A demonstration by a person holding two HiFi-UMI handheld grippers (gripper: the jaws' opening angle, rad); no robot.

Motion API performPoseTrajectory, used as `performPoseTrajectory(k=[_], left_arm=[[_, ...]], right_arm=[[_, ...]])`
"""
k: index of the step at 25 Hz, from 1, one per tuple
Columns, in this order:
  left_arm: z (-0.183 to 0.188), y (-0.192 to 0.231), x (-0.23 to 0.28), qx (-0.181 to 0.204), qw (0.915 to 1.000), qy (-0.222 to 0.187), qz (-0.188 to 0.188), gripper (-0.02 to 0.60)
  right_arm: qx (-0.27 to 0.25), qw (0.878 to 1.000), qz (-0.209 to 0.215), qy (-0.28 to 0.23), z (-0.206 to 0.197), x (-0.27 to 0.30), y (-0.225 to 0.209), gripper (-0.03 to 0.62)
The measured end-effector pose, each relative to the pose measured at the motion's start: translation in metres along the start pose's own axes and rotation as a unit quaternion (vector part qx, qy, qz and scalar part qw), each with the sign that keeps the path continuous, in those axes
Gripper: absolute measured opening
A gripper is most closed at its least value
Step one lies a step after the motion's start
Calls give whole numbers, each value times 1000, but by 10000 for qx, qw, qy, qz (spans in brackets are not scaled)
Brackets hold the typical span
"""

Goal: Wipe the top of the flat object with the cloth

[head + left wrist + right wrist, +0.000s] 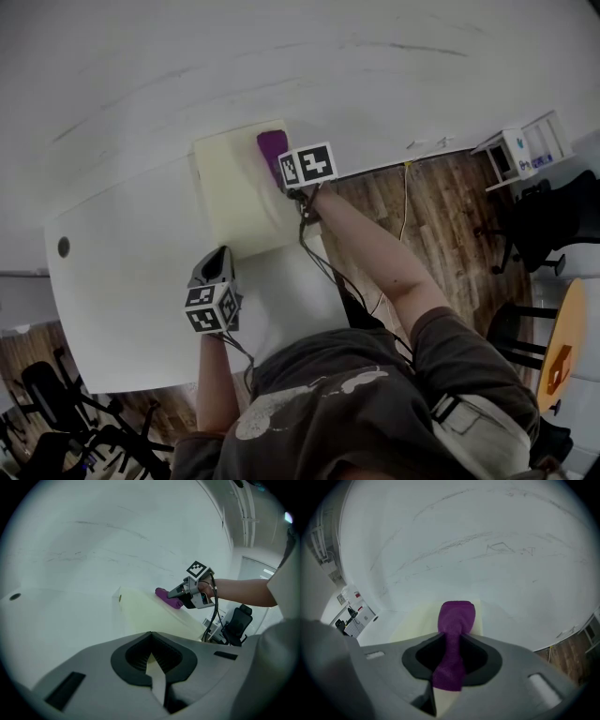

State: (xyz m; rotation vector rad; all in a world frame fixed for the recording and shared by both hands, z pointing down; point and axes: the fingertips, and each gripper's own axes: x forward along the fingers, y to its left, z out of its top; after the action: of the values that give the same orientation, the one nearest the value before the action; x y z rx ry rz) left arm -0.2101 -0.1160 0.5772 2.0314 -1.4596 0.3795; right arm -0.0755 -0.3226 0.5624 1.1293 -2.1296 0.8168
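Observation:
A pale cream flat board (234, 192) lies on the white table (112, 281), against the wall. A purple cloth (271, 148) rests on the board's far right corner. My right gripper (285, 178) is shut on the near end of the cloth, which trails out ahead of the jaws onto the board (415, 620). The right gripper view shows the cloth (457, 616) pinched in the right gripper (450, 667). My left gripper (217, 257) hovers by the board's near edge, shut and holding nothing. The left gripper (152, 660) looks across the board (150, 616) at the cloth (168, 598) and the right gripper (180, 591).
A white wall (281, 56) runs right behind the table. The table has a cable hole (63, 247) at the left. To the right lie wood floor (441, 206), a hanging cable (405, 202), a white shelf unit (520, 150) and black chairs (553, 225).

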Motion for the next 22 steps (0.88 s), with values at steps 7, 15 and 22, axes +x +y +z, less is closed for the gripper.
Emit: performPoseTrajectory(k=[7,15,22], left_arm=[[0,-1,-1,-34,10000,-14,-31,11],[0,-1,-2,-104,9999,-50,-2,11],[0,-1,-2,-162,9998,-79,10,11]], right_arm=[[186,9997,-168,-30,-4,-12,-26,98],[517,9984,-225,-76,-7,-18,-32,98],[473,9987,-168,-32,-8,-25,-19,98]])
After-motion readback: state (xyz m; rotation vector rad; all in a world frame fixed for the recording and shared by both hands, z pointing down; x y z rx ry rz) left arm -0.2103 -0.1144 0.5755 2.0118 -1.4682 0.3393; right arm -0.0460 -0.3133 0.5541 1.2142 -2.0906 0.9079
